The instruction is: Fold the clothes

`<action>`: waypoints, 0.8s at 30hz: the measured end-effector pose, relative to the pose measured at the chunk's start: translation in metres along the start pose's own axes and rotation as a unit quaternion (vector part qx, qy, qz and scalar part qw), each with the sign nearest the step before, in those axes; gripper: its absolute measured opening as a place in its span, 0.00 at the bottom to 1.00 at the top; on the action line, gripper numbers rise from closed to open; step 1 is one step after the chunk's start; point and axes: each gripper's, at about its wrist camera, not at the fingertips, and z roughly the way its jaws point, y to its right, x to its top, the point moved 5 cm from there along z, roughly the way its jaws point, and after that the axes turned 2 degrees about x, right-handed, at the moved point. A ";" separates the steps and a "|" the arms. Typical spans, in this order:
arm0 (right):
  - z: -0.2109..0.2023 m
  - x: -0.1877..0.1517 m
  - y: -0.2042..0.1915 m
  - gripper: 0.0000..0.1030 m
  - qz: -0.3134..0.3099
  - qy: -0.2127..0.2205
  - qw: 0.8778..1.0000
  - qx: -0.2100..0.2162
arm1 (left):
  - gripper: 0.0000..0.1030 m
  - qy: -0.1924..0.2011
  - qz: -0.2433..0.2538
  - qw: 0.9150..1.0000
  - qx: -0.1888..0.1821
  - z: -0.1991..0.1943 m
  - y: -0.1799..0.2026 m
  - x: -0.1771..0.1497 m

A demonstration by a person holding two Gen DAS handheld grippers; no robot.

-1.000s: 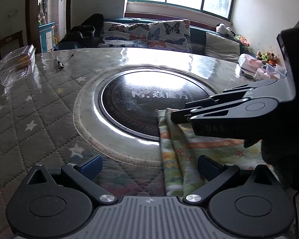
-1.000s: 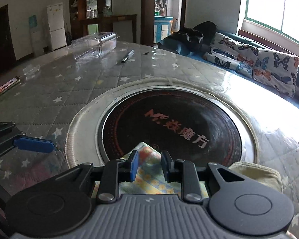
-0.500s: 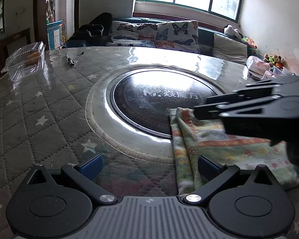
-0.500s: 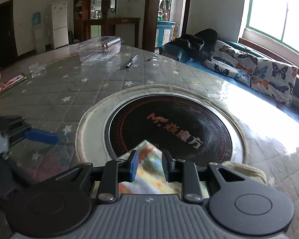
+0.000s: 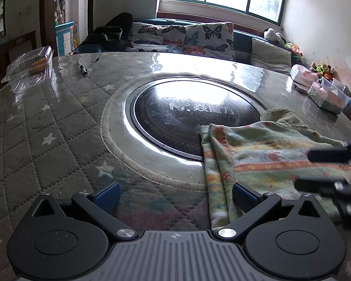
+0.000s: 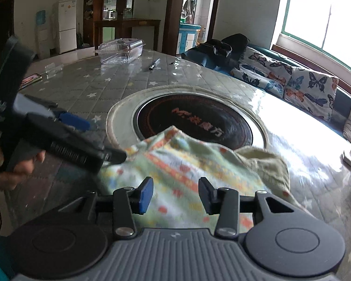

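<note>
The cloth (image 5: 273, 159) lies flat on the table (image 5: 46, 121), with its far edge over the dark round plate (image 5: 182, 121). The left gripper (image 5: 175, 193) is low over the table, its fingers wide open; the right finger (image 5: 244, 195) rests at the near left edge of the cloth. The right gripper (image 6: 175, 193) points level over the cloth, open and holding nothing. A hand (image 6: 14, 166) grips the left gripper's handle.
</note>
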 end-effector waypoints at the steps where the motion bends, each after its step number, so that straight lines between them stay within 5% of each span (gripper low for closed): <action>1: -0.002 -0.003 -0.001 0.43 0.002 0.000 1.000 0.000 | 1.00 0.000 -0.002 1.000 0.003 0.000 -0.001 0.001; 13: 0.002 -0.012 -0.045 0.48 -0.048 0.006 0.999 0.022 | 1.00 -0.003 -0.043 0.999 0.005 -0.006 -0.018 0.014; 24: 0.026 -0.003 -0.084 0.40 -0.100 0.010 0.994 0.036 | 1.00 -0.028 -0.088 0.995 -0.027 -0.003 -0.020 0.021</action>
